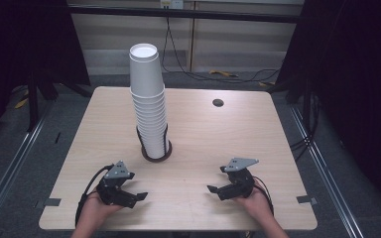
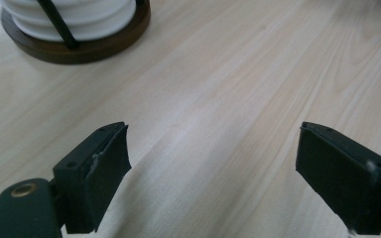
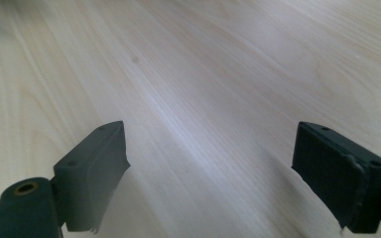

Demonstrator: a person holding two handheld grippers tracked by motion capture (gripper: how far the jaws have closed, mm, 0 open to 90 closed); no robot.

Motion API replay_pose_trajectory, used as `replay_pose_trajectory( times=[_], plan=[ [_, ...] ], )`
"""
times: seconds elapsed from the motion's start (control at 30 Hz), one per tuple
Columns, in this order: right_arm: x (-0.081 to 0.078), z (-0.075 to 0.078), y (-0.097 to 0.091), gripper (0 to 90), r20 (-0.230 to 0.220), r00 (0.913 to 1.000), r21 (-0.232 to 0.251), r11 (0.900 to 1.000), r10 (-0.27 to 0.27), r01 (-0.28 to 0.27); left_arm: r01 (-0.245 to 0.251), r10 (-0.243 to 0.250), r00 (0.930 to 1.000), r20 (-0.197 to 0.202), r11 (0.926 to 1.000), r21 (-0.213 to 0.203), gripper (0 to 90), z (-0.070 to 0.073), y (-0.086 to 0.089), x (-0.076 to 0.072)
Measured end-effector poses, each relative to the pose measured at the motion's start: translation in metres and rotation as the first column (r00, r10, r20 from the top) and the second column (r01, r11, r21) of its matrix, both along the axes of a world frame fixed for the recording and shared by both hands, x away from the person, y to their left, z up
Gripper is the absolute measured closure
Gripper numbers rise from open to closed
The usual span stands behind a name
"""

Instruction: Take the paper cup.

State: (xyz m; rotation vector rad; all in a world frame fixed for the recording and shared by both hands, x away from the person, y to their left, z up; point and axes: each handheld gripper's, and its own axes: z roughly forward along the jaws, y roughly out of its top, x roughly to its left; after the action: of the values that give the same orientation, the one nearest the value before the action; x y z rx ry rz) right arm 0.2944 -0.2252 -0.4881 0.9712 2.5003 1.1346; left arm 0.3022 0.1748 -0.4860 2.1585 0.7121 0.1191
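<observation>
On the table (image 1: 203, 134), both tools, left (image 1: 129, 192) and right (image 1: 224, 184), rest spread and empty, with the cup stack (image 1: 149, 104) at 12 o'clock, kept upright by its holder (image 1: 156, 154).

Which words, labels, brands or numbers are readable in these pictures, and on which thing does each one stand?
None can be read.
The cup stack is plain white, with no print.
The holder, the table and both grippers, left gripper and right gripper, show no lettering.

Matt pale wood table (image 1: 203, 139), dark wooden base (image 2: 94, 47)
</observation>
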Motion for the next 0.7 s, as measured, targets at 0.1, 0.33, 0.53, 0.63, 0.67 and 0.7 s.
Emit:
replay_pose_trajectory(
  times=[0.1,0.33,0.53,0.63,0.67,0.7],
  plan=[
    [-0.002,0.018,0.004,13.9,0.032,0.9991,-0.014,0.9996,0.026,-0.026,-0.016,0.016,0.9999,0.001,0.9992,-0.037,13.2,0.014,0.004,0.007],
    [0.008,0.036,0.007,13.7,-0.002,1.0000,0.047,0.9989,-0.007,0.007,-0.016,0.015,0.9999,-0.006,0.9980,-0.061,13.2,0.037,0.009,0.018],
    [0.018,0.057,0.022,13.5,0.022,0.9995,0.097,0.9950,-0.023,0.021,-0.010,0.010,0.9999,-0.010,0.9976,-0.069,13.1,0.058,0.019,0.026],
    [0.026,0.065,0.031,13.6,0.009,0.9999,0.138,0.9904,-0.008,0.007,-0.018,0.018,0.9998,0.003,0.9973,-0.071,13.1,0.071,0.026,0.030],
    [0.031,0.072,0.036,14.2,0.005,0.9998,0.174,0.9845,0.017,-0.018,-0.020,0.020,0.9998,0.007,0.9971,-0.074,13.3,0.076,0.028,0.031],
    [0.031,0.072,0.036,14.2,0.005,0.9998,0.174,0.9845,0.017,-0.018,-0.022,0.023,0.9997,0.011,0.9970,-0.074,13.3,0.082,0.030,0.033]
  ],
)
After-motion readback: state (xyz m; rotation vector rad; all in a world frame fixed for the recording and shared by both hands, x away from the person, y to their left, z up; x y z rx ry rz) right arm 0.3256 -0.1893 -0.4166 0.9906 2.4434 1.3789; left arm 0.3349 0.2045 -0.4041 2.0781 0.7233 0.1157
